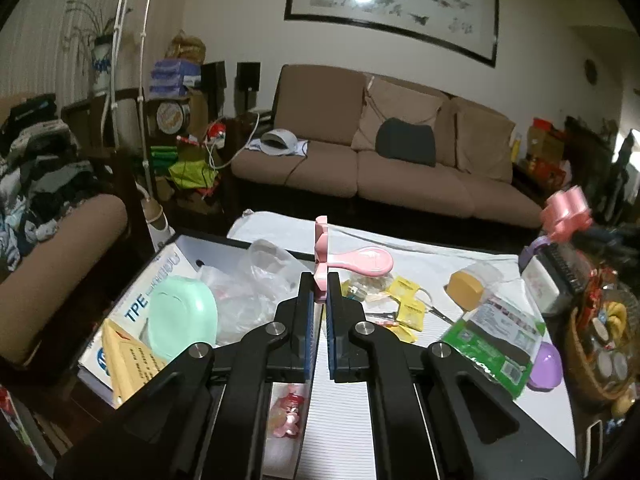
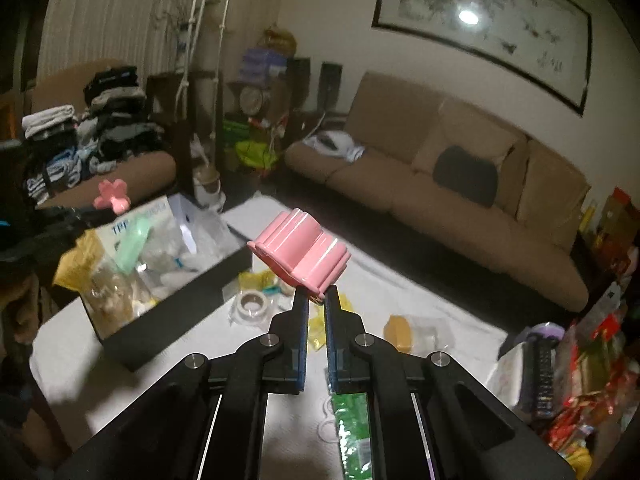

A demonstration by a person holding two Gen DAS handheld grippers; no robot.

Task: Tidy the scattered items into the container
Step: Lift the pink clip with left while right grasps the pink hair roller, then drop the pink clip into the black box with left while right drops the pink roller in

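The box [image 1: 132, 300] at the left end of the worktop [image 1: 344, 412] has "TPE" printed in blue on its white flap. Inside it lie a mint-green plastic bowl [image 1: 180, 316], crumpled clear bags [image 1: 248, 292] and a yellow printed packet [image 1: 128, 364]. The left claw [image 1: 321, 280] is clamped on a glossy pink flower-shaped piece [image 1: 321, 248], held above the worktop just right of the box. The right claw [image 2: 316, 300] grips a ribbed pink flower-shaped cup [image 2: 300, 256] in the air. Yellow sachets [image 1: 408, 300] and a green wrapper [image 1: 496, 340] lie scattered on the white cloth.
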